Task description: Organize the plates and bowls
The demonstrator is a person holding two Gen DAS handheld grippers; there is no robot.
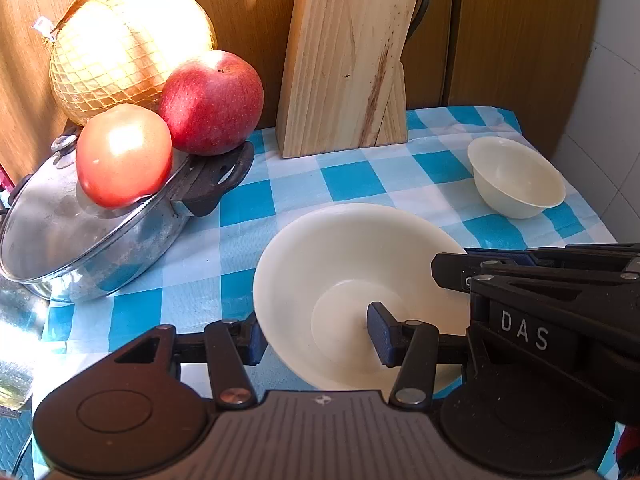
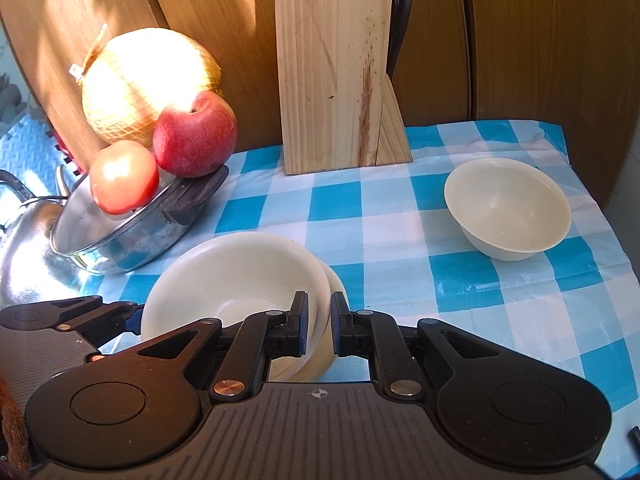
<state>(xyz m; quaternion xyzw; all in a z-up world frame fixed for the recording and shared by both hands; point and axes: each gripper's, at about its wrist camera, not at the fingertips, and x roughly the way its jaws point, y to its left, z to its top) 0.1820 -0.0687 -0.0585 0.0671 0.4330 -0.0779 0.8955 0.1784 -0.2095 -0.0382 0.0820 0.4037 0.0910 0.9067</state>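
The large cream bowl (image 1: 352, 280) sits on the desk (image 2: 400, 216), which is covered by a blue-and-white checked cloth, close in front of both tools. The left tool (image 1: 316, 338) stands apart, straddling the bowl's near-left wall: one finger is outside the rim on the left, the other reaches down inside the bowl toward its flat bottom, and neither clearly presses the wall. The right tool (image 2: 319, 330) is closed down on the bowl's right rim, one pad inside and one outside; a second rim edge shows just beside the clamped one, so there may be two stacked bowls, but I cannot tell for sure. The bowl's mouth faces up and it looks tipped, though I cannot tell which way; being round, it has no long axis. A smaller cream bowl (image 2: 508, 208) stands upright, well apart to the right near the back corner of the cloth. At the back stands a wooden knife block (image 2: 336, 80). On the left, a tomato (image 1: 124, 156) and a red apple (image 1: 212, 104) rest on the glass lid of a steel pot (image 1: 92, 236), with a netted melon (image 1: 128, 48) behind.
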